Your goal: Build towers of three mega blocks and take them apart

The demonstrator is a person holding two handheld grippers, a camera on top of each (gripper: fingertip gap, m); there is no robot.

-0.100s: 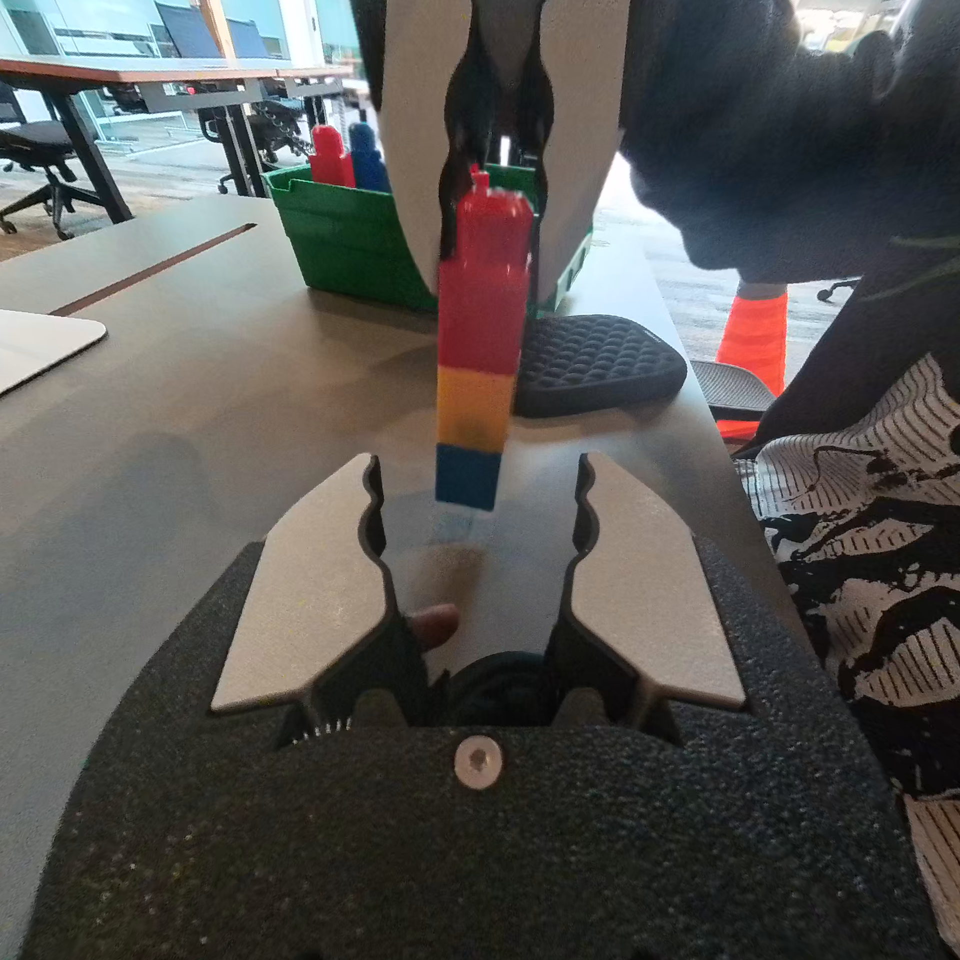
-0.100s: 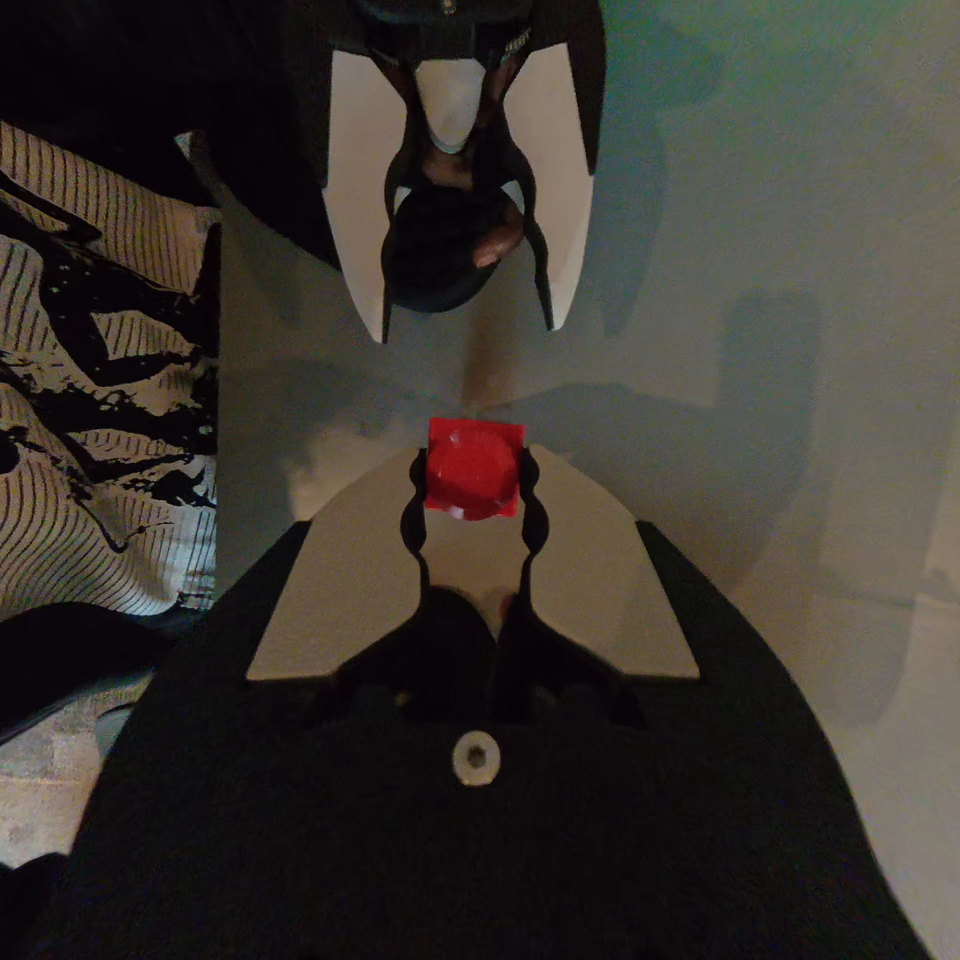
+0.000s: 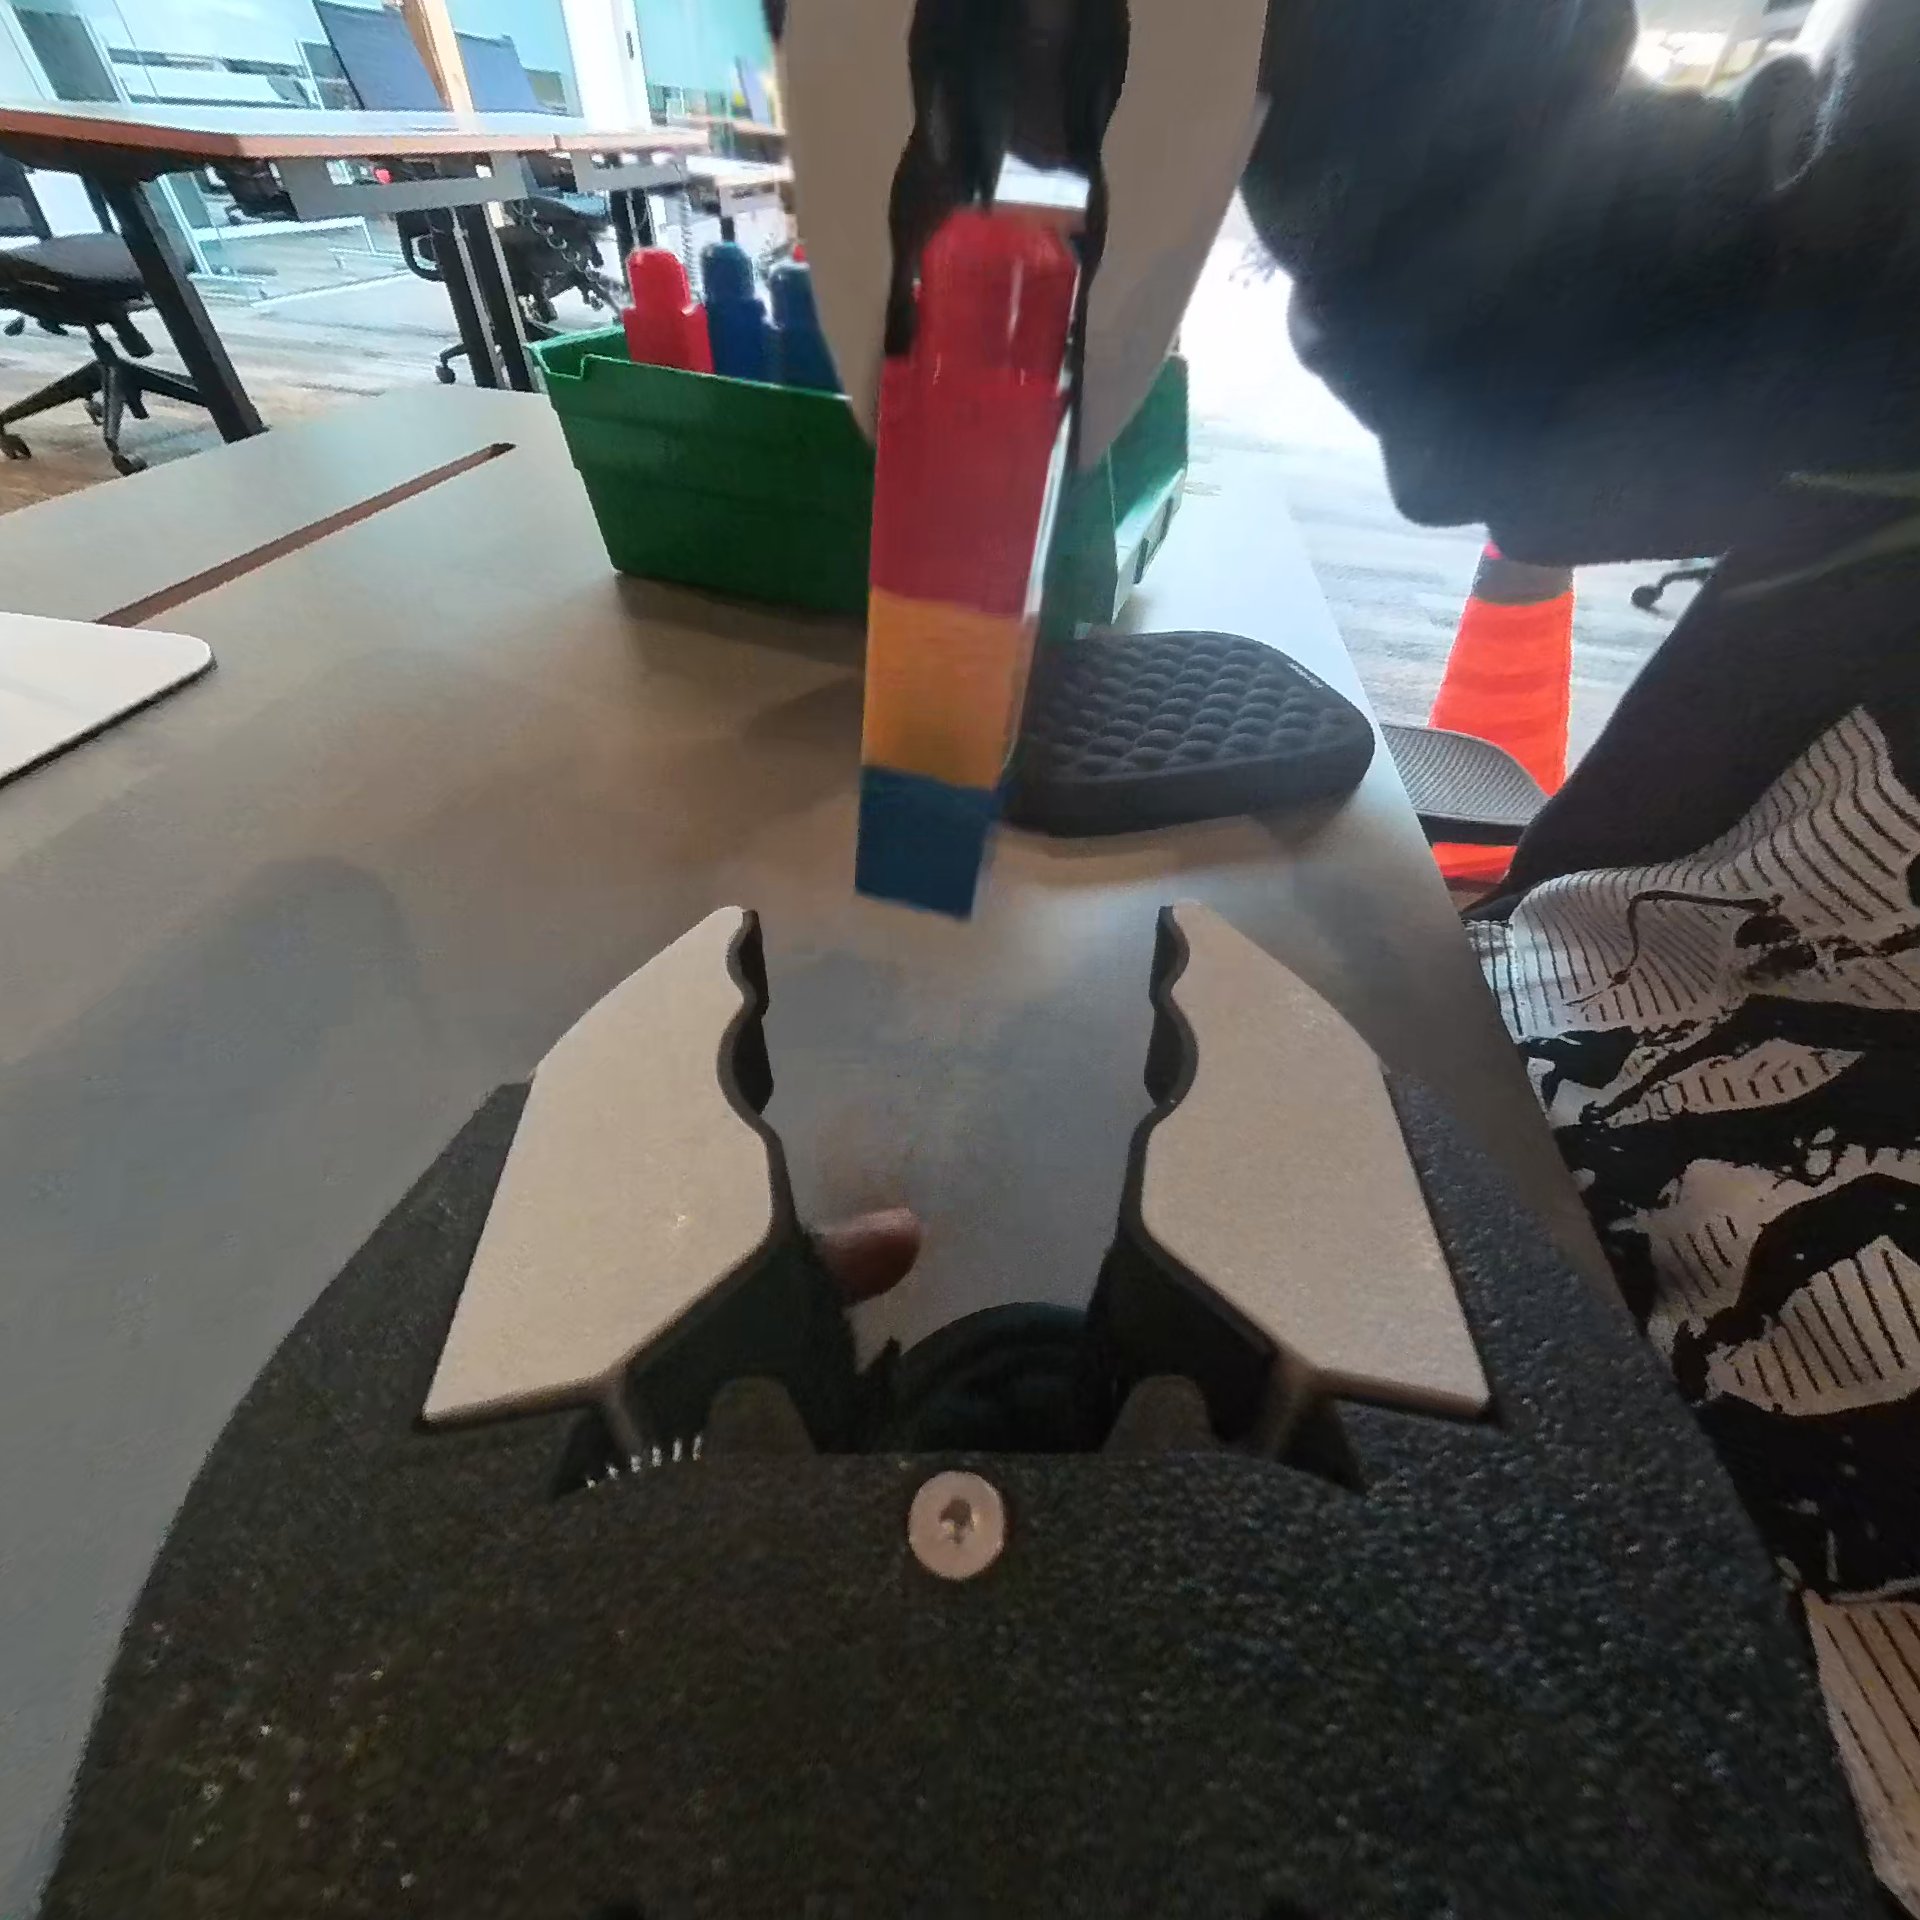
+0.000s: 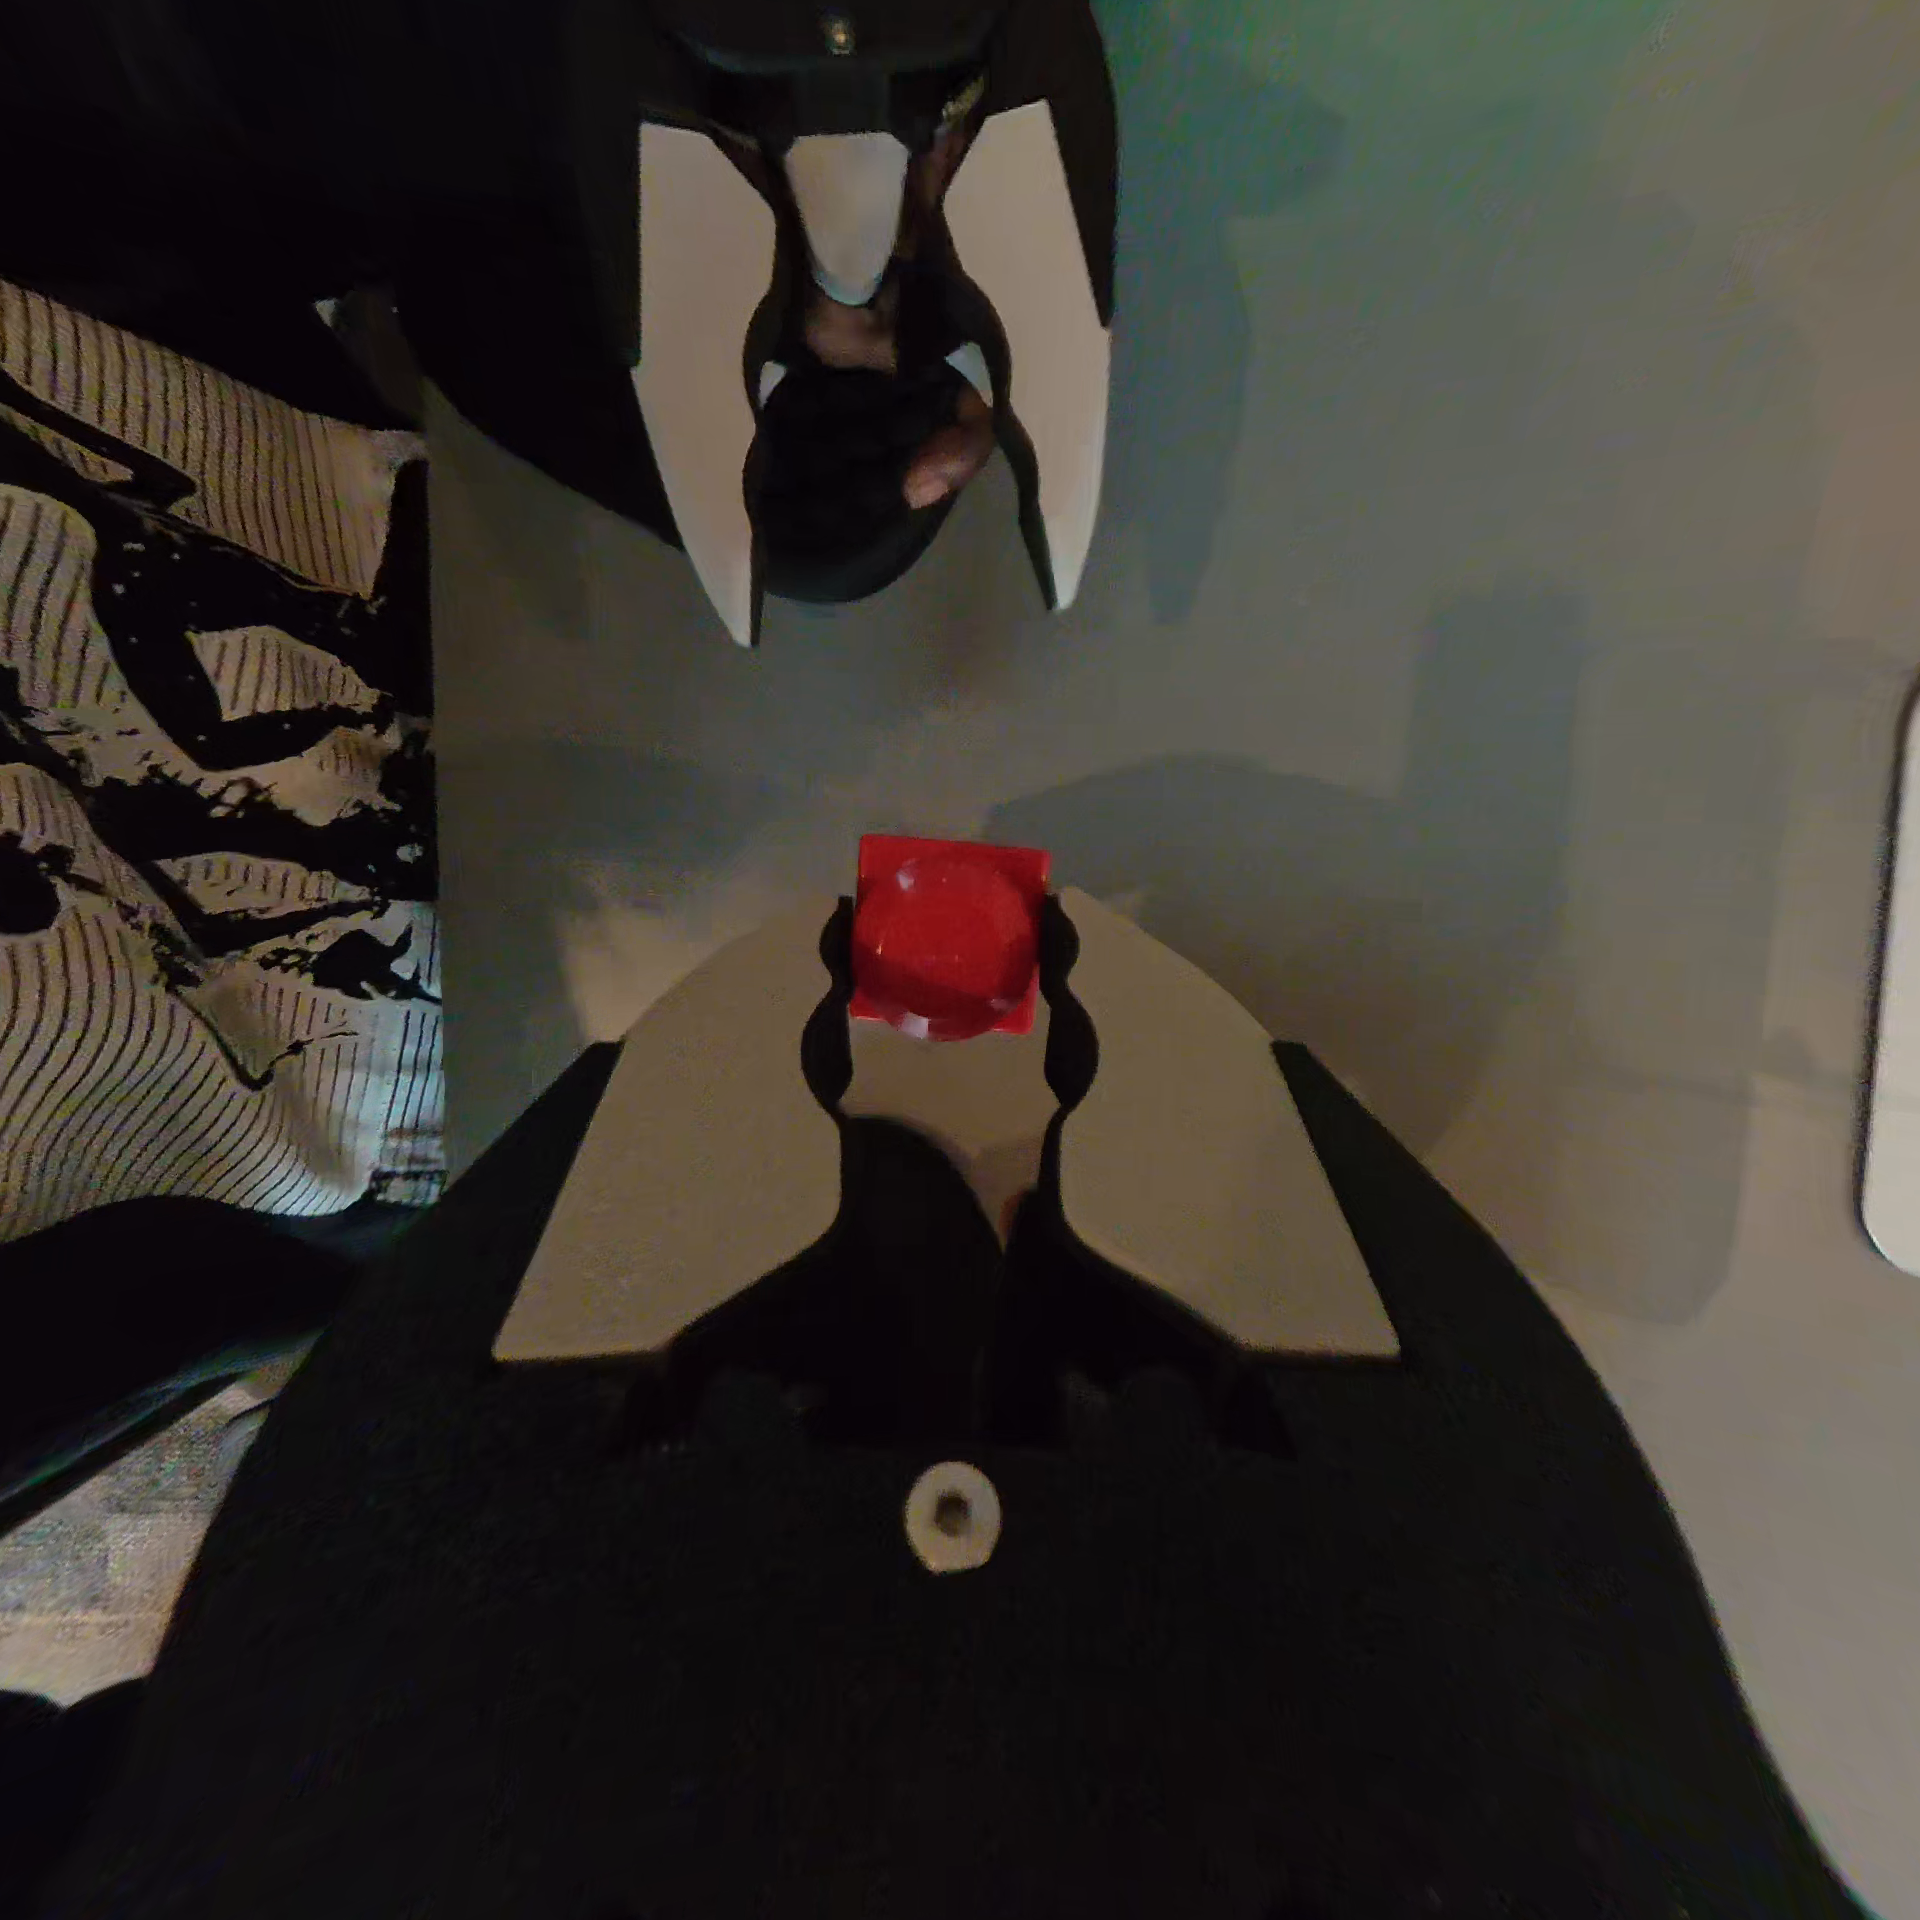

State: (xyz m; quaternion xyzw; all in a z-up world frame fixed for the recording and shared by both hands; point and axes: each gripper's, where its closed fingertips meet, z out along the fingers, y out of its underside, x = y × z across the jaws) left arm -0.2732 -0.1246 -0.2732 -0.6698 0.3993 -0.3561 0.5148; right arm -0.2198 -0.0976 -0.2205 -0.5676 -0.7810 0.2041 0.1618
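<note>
The left gripper [image 3: 956,971] is low over the grey table [image 3: 436,790], and its two fingers stand wide apart with nothing between them. Just beyond its tips hangs the tower [image 3: 951,582] of three mega blocks. The blue block [image 3: 920,842] is at the bottom, the yellow block [image 3: 940,681] is in the middle and the red block [image 3: 971,436] is on top. The bottom of the tower seems lifted a little off the table, and the tower leans slightly. The right gripper [image 4: 948,925] comes from above and its fingers are closed on the red block, one on each side. In the right wrist view only the round stud and the square top of this block are visible.

To the right, behind the tower, a black textured pad [image 3: 1184,727] lies on the table. Farther back stands a green bin [image 3: 717,478] with more red and blue blocks [image 3: 727,322] inside. At the left edge lies a white flat object [image 3: 83,675]. Far behind are desks, office chairs and an orange cone [image 3: 1507,665].
</note>
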